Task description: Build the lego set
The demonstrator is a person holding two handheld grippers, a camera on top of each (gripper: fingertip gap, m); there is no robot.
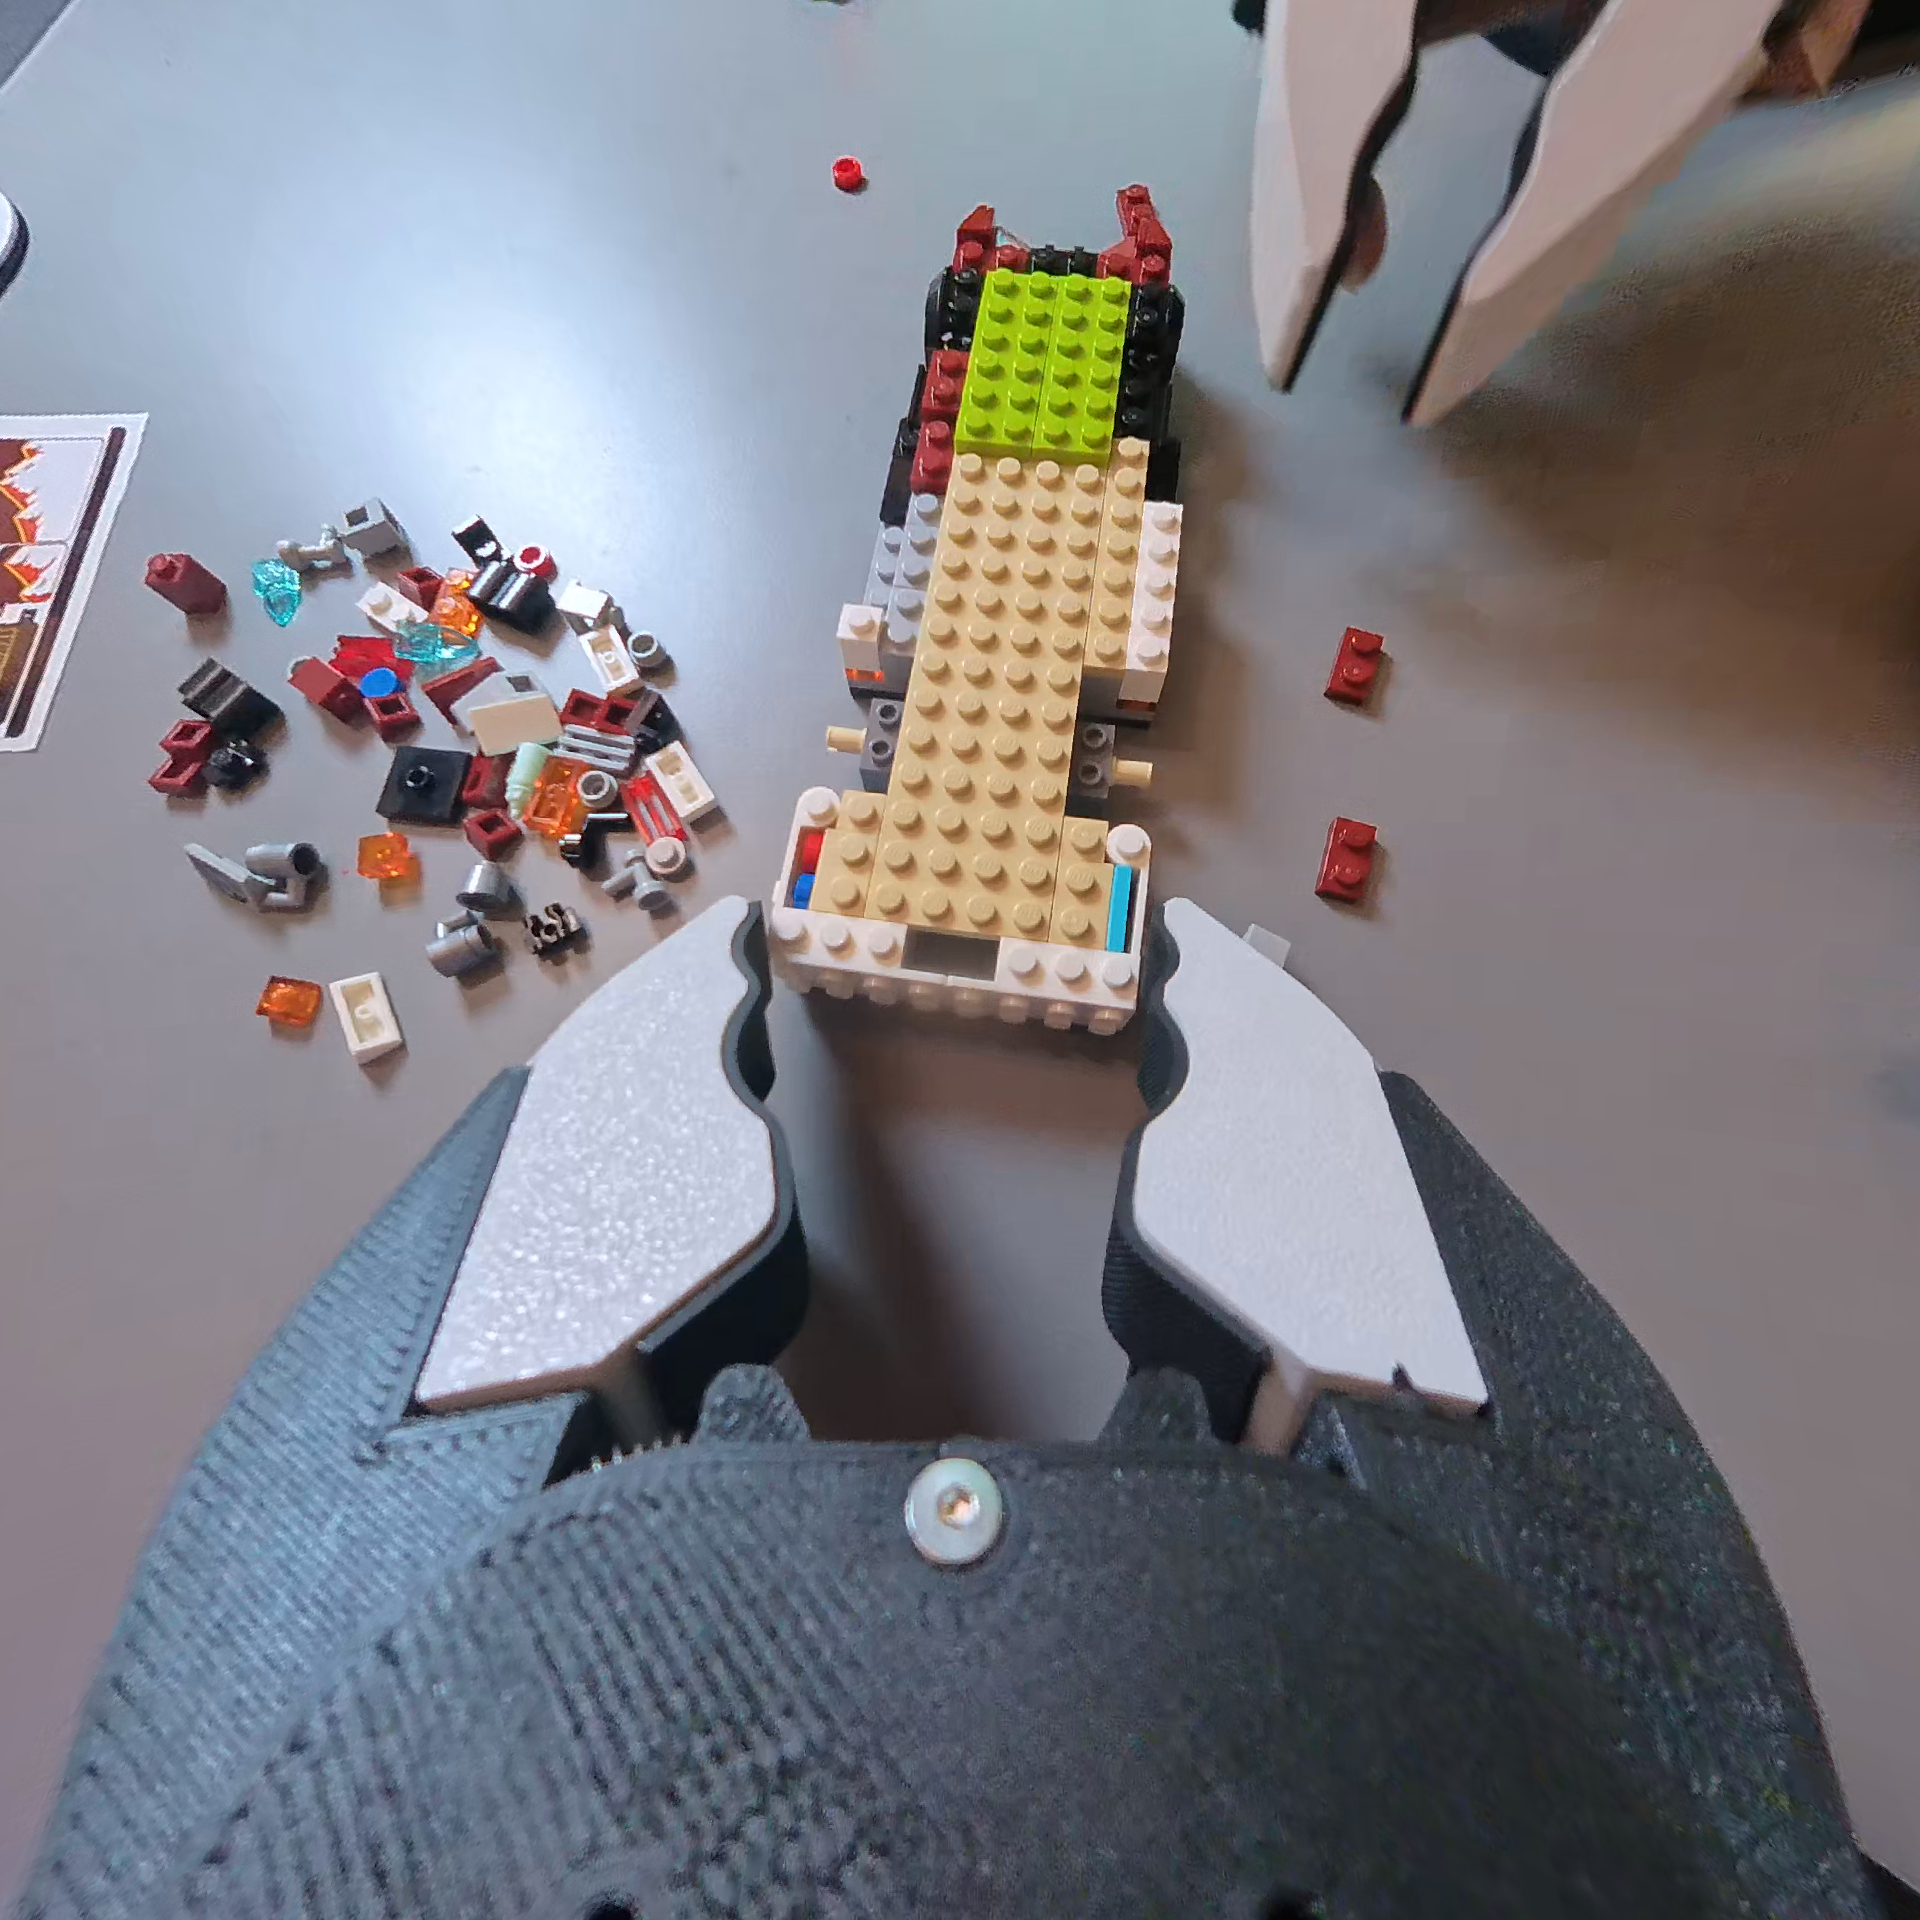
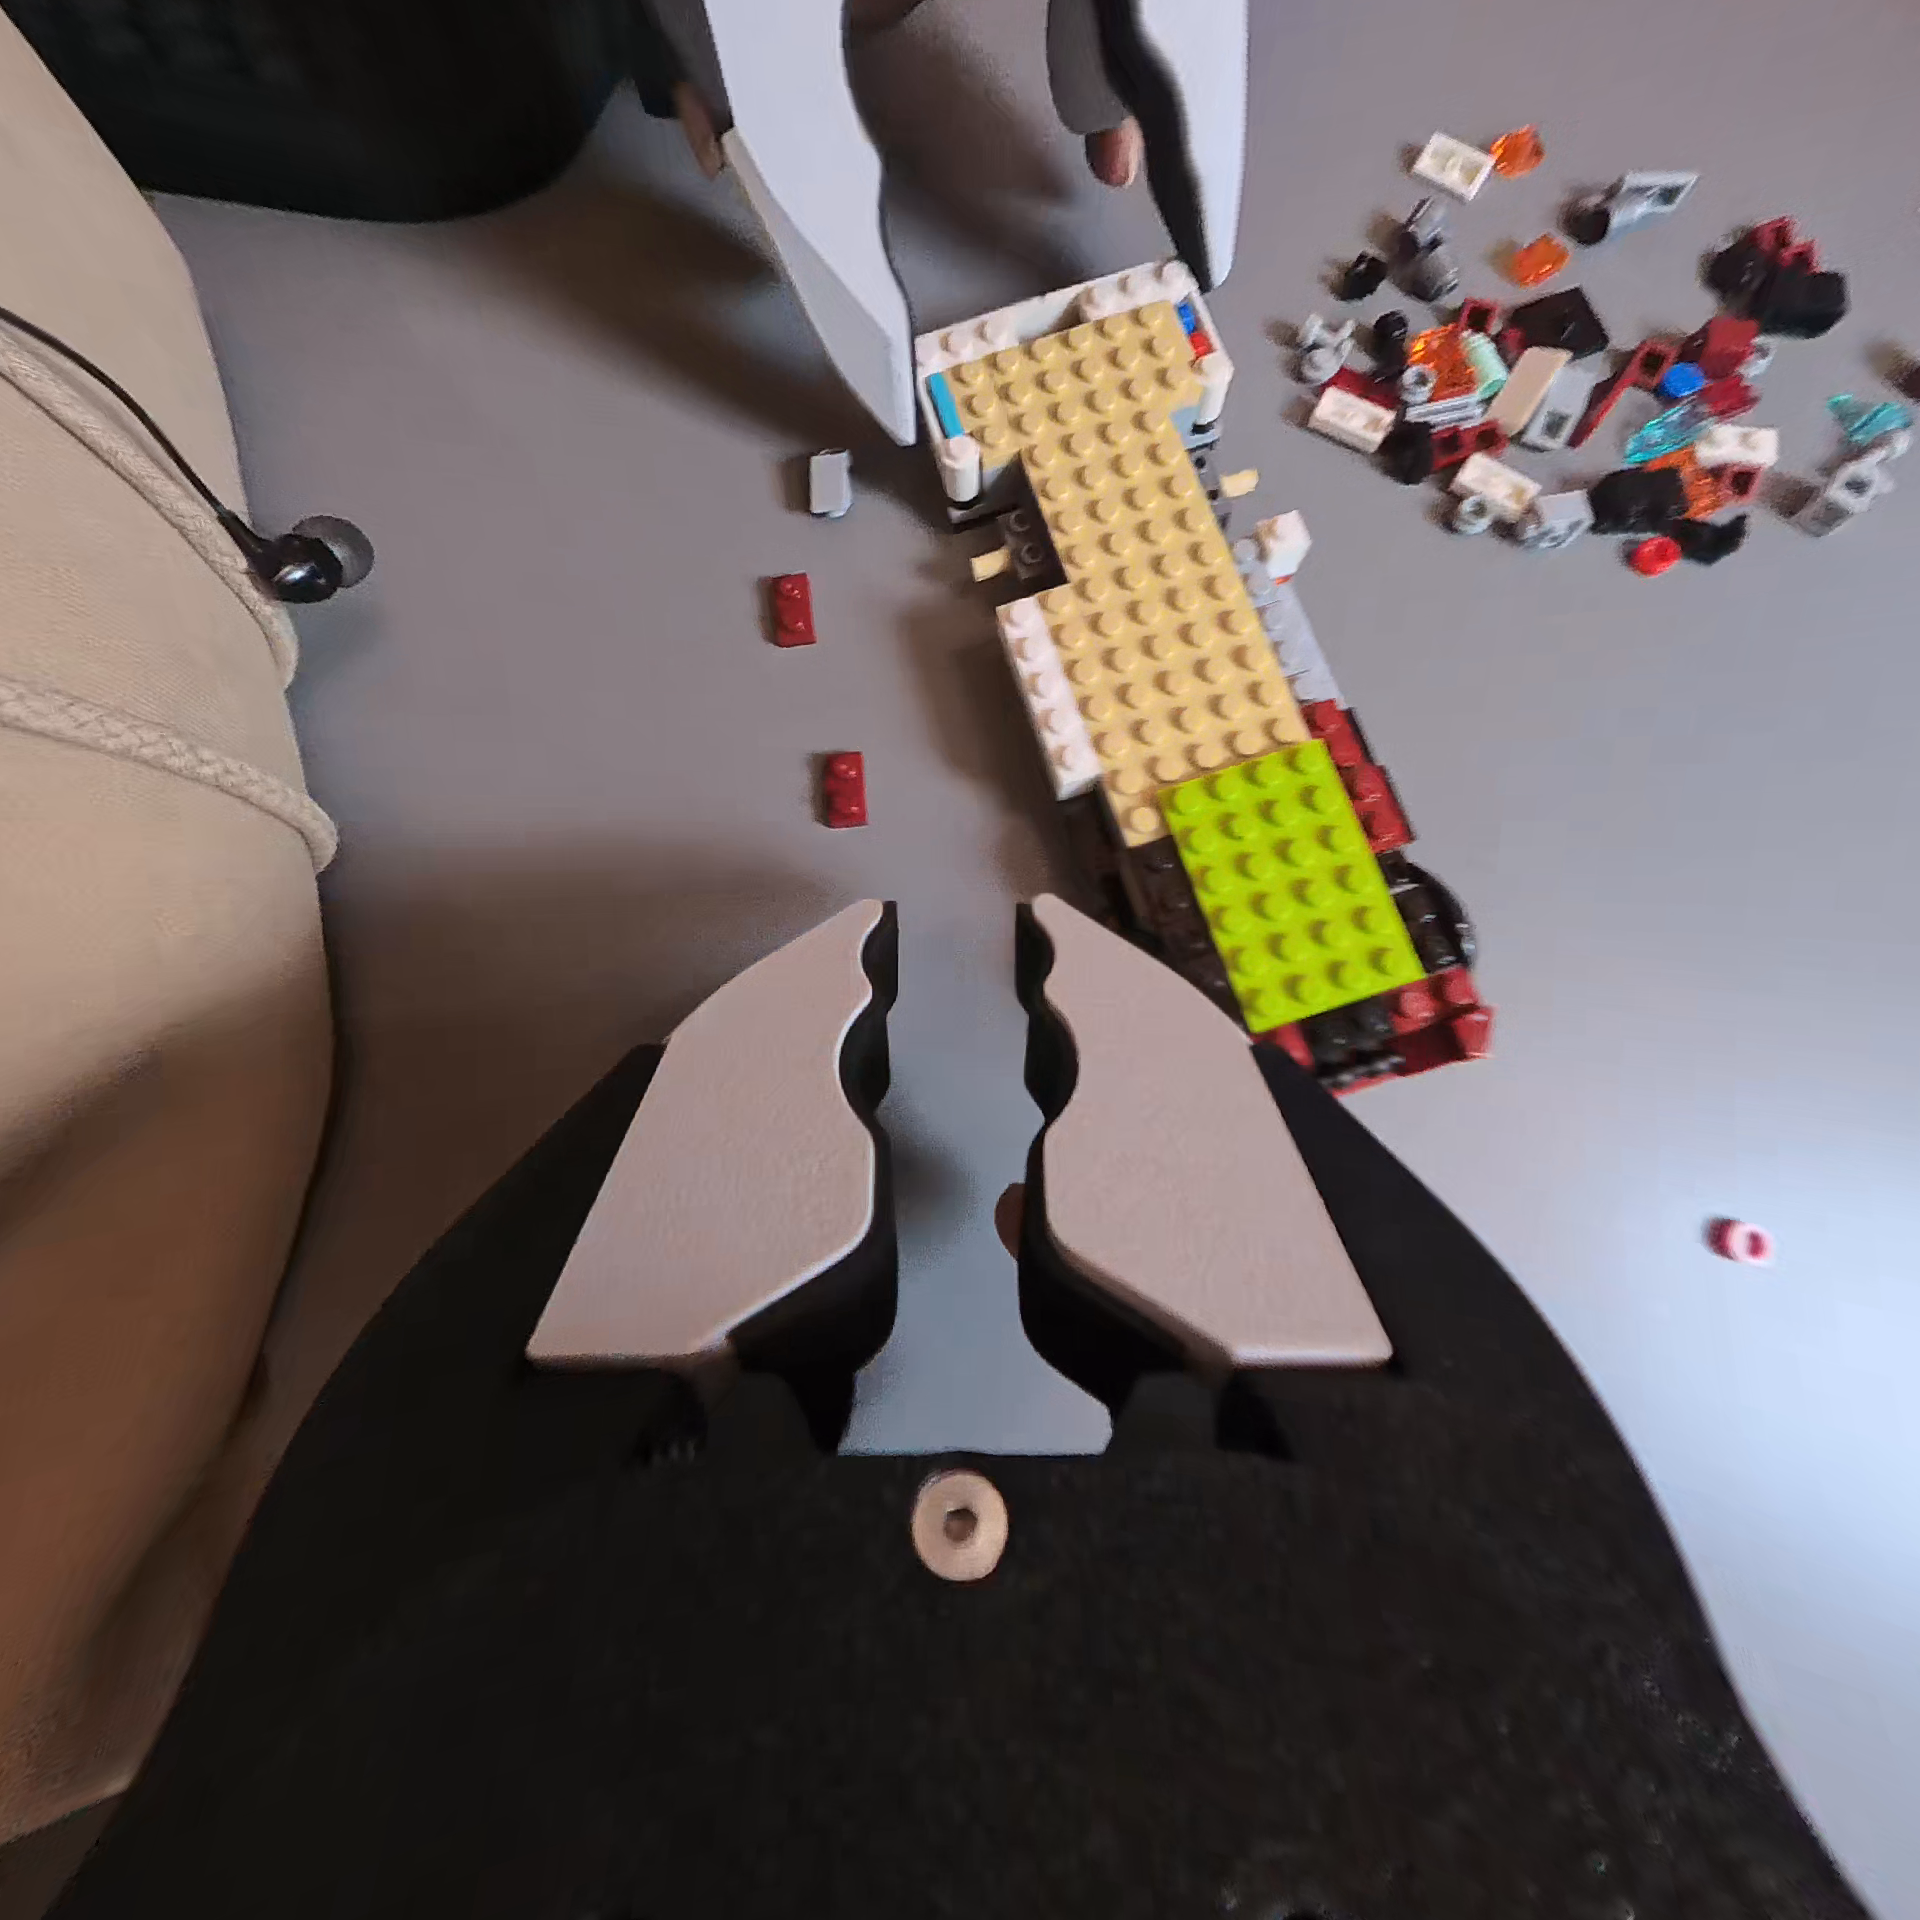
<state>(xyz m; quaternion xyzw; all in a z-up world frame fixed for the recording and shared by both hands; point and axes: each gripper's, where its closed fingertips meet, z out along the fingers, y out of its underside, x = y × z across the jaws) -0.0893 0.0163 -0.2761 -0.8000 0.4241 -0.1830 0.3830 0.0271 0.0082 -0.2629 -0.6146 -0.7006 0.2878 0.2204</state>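
Note:
A long brick model (image 1: 997,665) with a tan studded top, a lime green plate and dark red and black parts at its far end lies on the grey table (image 1: 520,260). My left gripper (image 1: 956,925) is shut on the model's white near end, one pad against each side. The right wrist view shows the same grasp, with the left gripper (image 2: 1055,353) at the far end of the model (image 2: 1164,644). My right gripper (image 2: 956,920) stands open and empty, with bare table between its pads, just left of the model's lime green end. It also shows at the top right of the left wrist view (image 1: 1351,400).
Two dark red two-stud plates (image 1: 1354,665) (image 1: 1348,857) lie right of the model. A small grey piece (image 2: 829,483) lies near the left gripper. A pile of loose pieces (image 1: 447,717) lies left of the model, and a red round stud (image 1: 849,174) beyond it. A printed sheet (image 1: 52,582) lies at the left edge. A beige sleeve (image 2: 104,727) borders the table. The grippers' ends are close to 12 cm from one another.

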